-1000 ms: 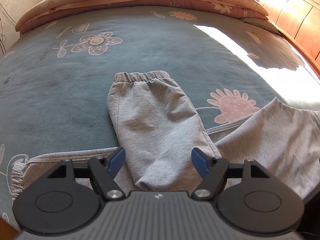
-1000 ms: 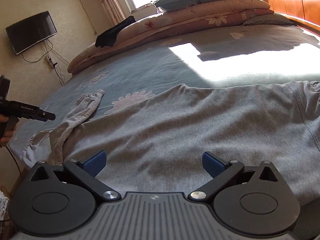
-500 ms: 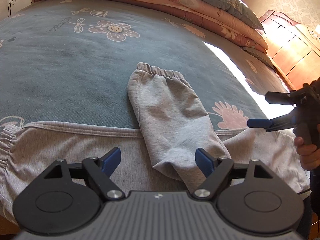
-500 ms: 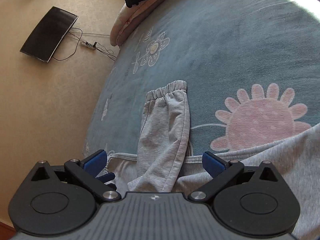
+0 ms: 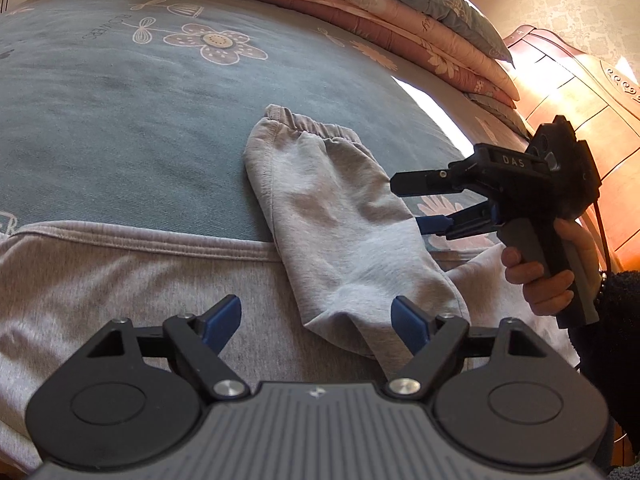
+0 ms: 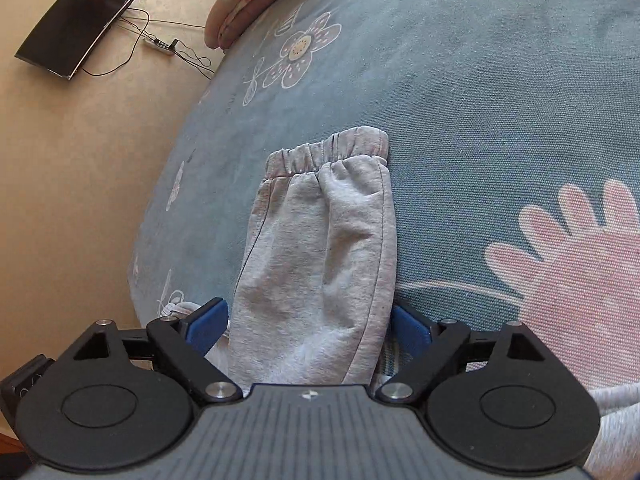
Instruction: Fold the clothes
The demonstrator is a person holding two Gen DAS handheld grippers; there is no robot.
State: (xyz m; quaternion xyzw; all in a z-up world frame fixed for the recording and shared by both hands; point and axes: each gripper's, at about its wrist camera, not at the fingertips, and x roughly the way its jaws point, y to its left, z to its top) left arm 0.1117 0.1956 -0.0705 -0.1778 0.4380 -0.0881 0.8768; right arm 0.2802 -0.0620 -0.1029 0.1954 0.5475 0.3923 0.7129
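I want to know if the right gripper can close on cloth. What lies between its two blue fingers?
The grey sleeve lies between the open right gripper's fingers, seen in the right wrist view.

I see a blue-grey bedspread (image 5: 120,120) printed with pale flowers (image 5: 218,42) and a big pink flower (image 6: 580,248). Folded floral quilts (image 5: 400,12) are stacked along its far edge, with a blue pillow (image 5: 444,4) on top. A carved wooden headboard (image 5: 580,92) stands beside them. On the beige wall I can make out a black television (image 6: 80,20), with a power strip (image 6: 160,43) and loose cables next to it.
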